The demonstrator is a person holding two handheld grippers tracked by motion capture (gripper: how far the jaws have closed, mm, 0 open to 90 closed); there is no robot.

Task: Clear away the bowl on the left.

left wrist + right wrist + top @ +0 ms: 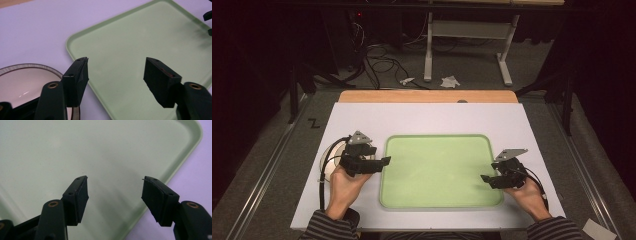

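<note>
High view first, from the left of the frame: dark floor and a metal rail run along the table's edge, with a black mark on the floor near the upper left. The table wears a pale lilac-white sheet, a strip of bare wood showing along its far edge. At lower left the left gripper is held in a hand, jaws spread apart and empty, tips at the left rim of the tray; a white bowl with a dark rim sits just beneath and behind it. The green tray lies bare in the middle of the sheet — flat, rounded corners. At lower right the right gripper reaches over the tray's right rim, jaws likewise apart, holding nothing. Beyond the table, cables trail across grey carpet, a white frame stands at top centre, and crumpled paper lies near its foot.
</note>
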